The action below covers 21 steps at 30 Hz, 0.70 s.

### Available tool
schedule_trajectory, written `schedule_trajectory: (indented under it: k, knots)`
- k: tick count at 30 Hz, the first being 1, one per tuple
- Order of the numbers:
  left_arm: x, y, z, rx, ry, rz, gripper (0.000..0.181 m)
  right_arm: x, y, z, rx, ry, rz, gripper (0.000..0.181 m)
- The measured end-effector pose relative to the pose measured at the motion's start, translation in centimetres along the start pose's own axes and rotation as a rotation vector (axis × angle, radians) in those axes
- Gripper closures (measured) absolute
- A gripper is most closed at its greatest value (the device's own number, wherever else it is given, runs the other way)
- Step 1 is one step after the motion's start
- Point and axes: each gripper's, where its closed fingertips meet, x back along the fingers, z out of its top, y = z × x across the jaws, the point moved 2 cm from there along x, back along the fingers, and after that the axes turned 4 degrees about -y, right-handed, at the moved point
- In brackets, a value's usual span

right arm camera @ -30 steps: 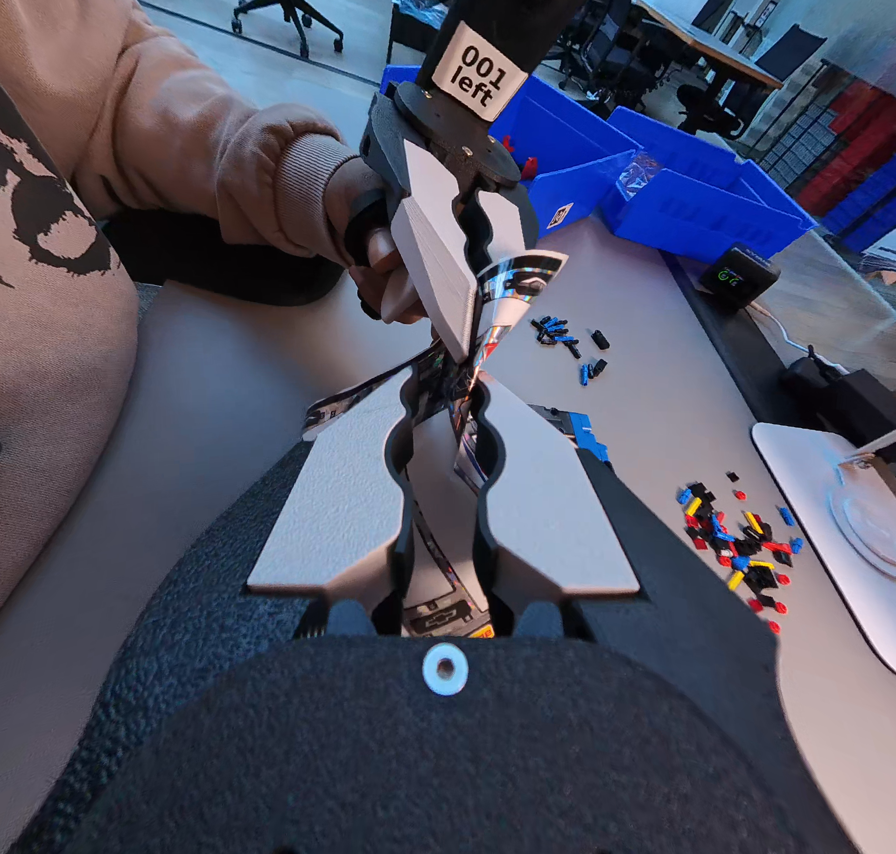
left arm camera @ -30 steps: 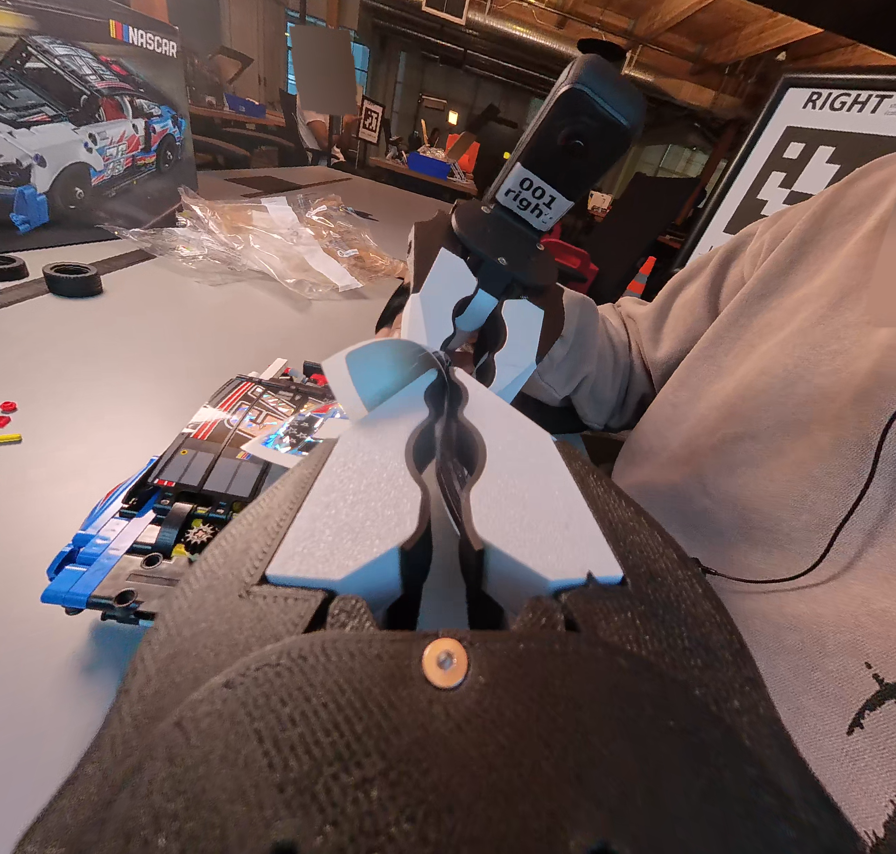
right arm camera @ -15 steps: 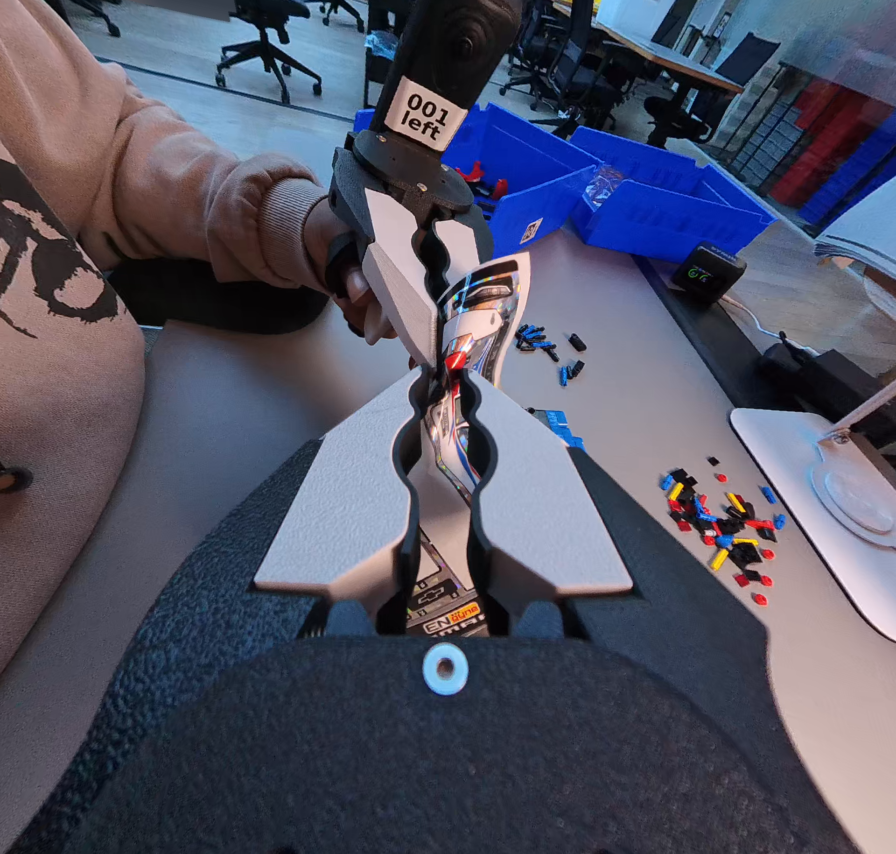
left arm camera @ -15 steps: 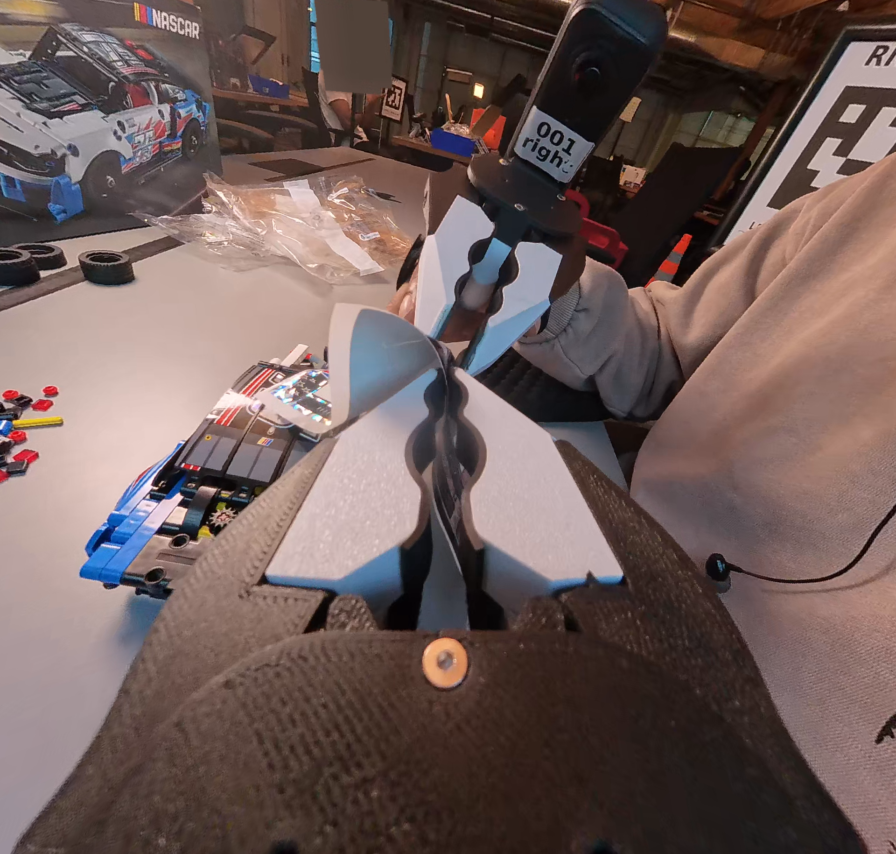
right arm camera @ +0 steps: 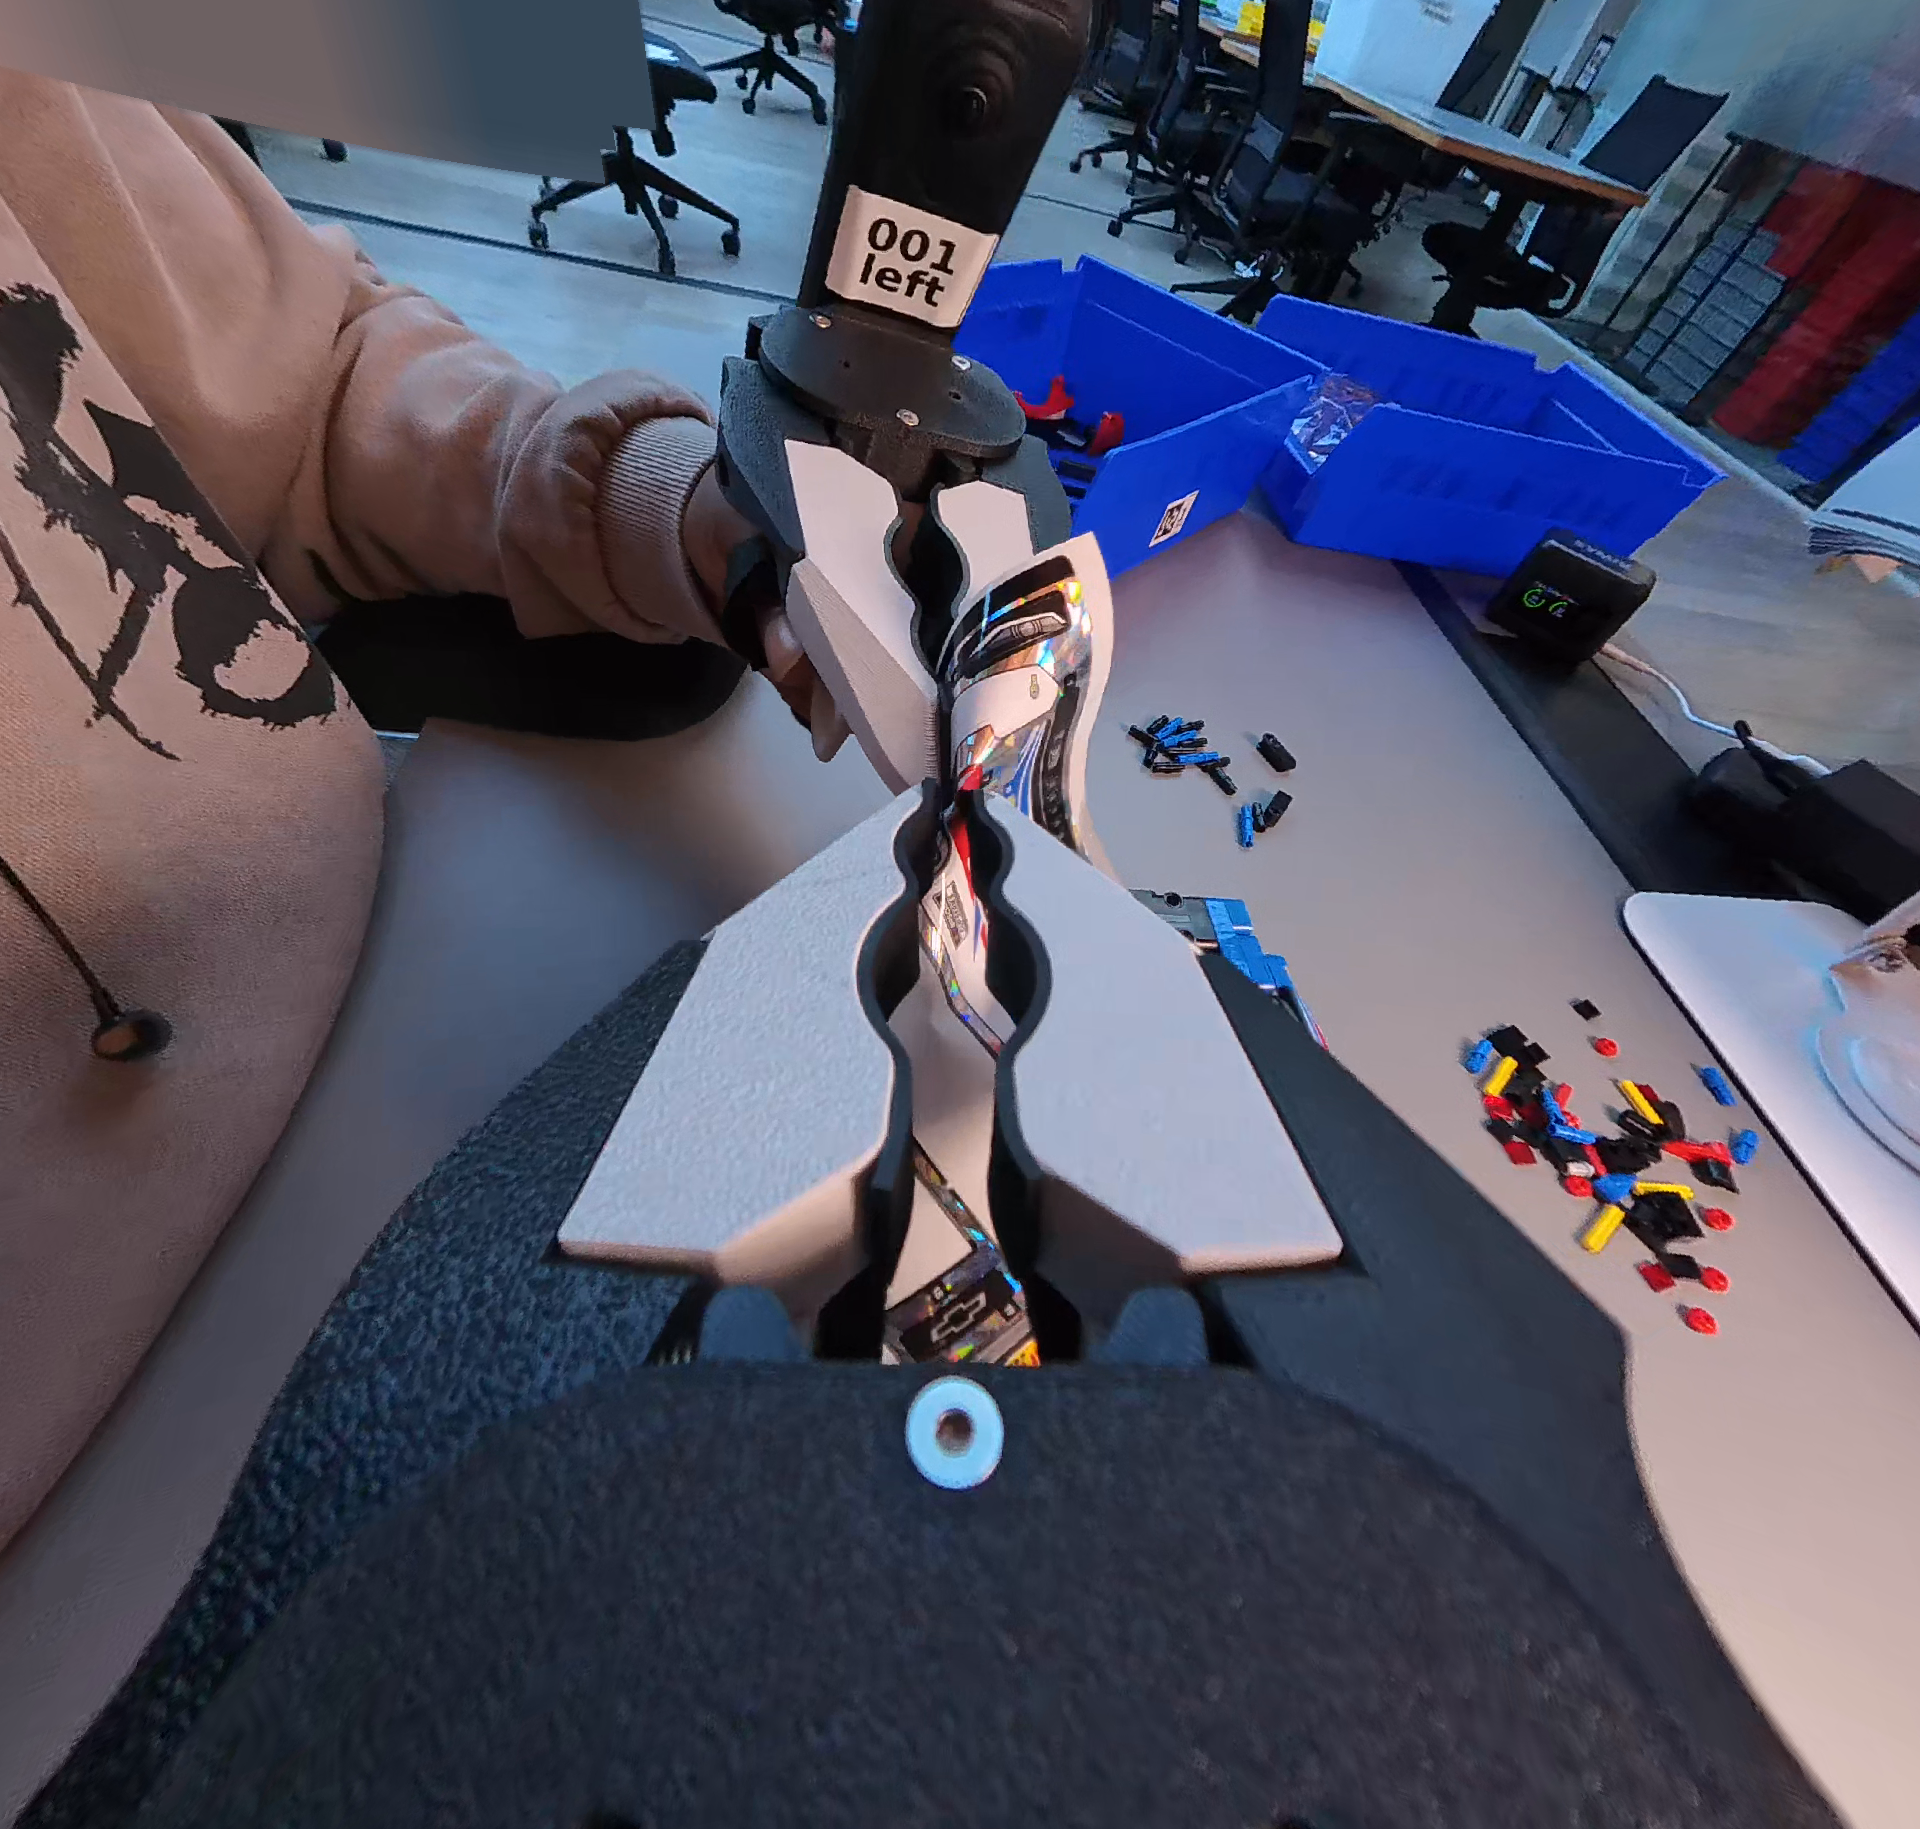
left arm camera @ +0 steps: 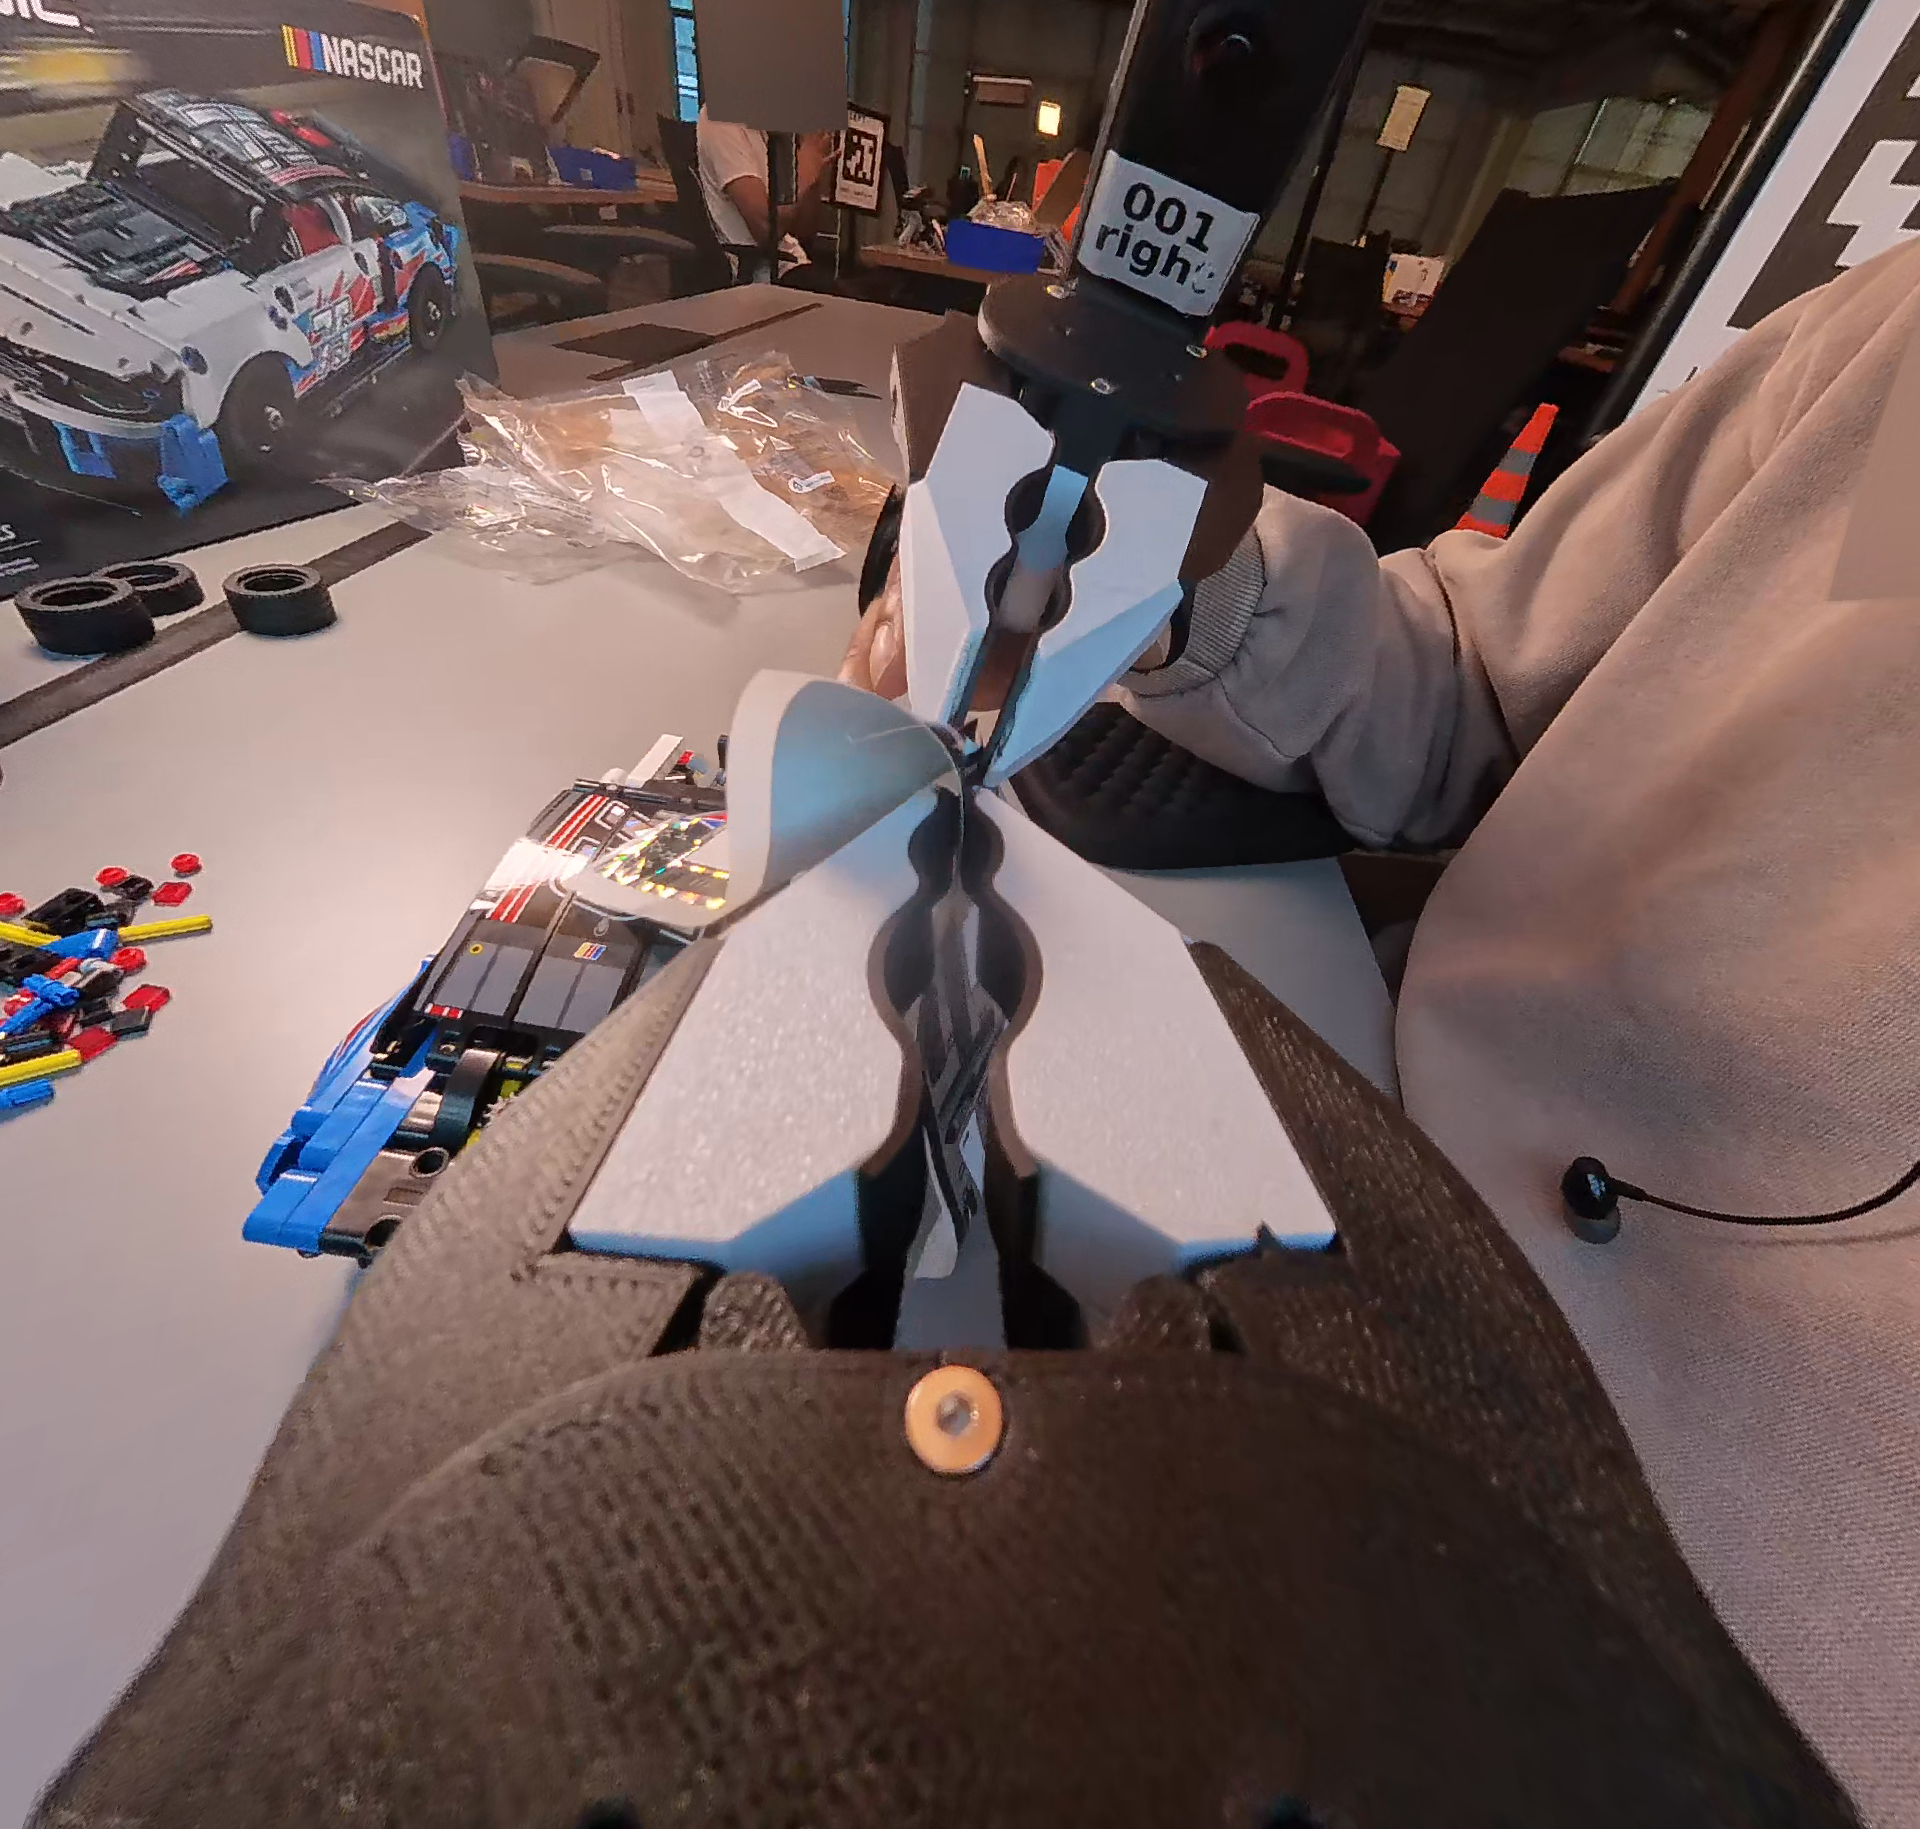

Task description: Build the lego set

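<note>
The left tool [left arm camera: 961, 792] and the right tool [right arm camera: 951, 792] meet tip to tip above the counter [left arm camera: 312, 761], each clamped on the same sticker sheet [right arm camera: 1023, 657]. In the right wrist view the glossy sheet, printed with holographic car graphics, runs between the right tool's closed fingers [right arm camera: 1132, 1083] and curls up past the left tool [right arm camera: 935, 730], whose fingers pinch its edge. In the left wrist view the sheet's pale backing [left arm camera: 821, 771] bows out to the left of the pinch point, and the right tool [left arm camera: 987, 740] comes down from above with its tips pressed together on it.

Just beneath the tools, the partly built blue and black Lego car [left arm camera: 457, 1041] lies on the counter, with sticker graphics on its dark top. Farther left sits a scatter of small red, blue, yellow and black Lego pieces [left arm camera: 73, 958]. Beyond, three black tyres [left arm camera: 275, 595] rest near the set's box [left arm camera: 208, 221], beside crumpled clear plastic bags [left arm camera: 665, 470].

In the right wrist view, blue pins [right arm camera: 1195, 751] lie near the sheet, and blue bins [right arm camera: 1455, 429] stand at the counter's far edge.
</note>
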Motion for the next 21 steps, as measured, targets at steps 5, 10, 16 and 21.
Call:
schedule_trajectory:
  k: [5, 10, 16, 21]
  knots:
    - [-0.06, -0.12, -0.25, -0.017, -0.019, 0.020, 0.181, 0.39, 0.31, 0.26, -0.061, 0.033, 0.019, 0.181]
    - [-0.31, -0.14, -0.57, -0.023, -0.034, 0.023, 0.181, 0.23, 0.47, -0.25, -0.042, -0.006, -0.007, 0.181]
    - [-0.27, -0.20, -0.46, -0.026, -0.030, 0.035, 0.181, 0.35, 0.33, -0.43, -0.008, -0.037, -0.026, 0.171]
    - [-0.39, -0.04, -0.51, -0.038, -0.034, 0.033, 0.181, 0.20, 0.45, -0.48, 0.011, -0.053, -0.054, 0.176]
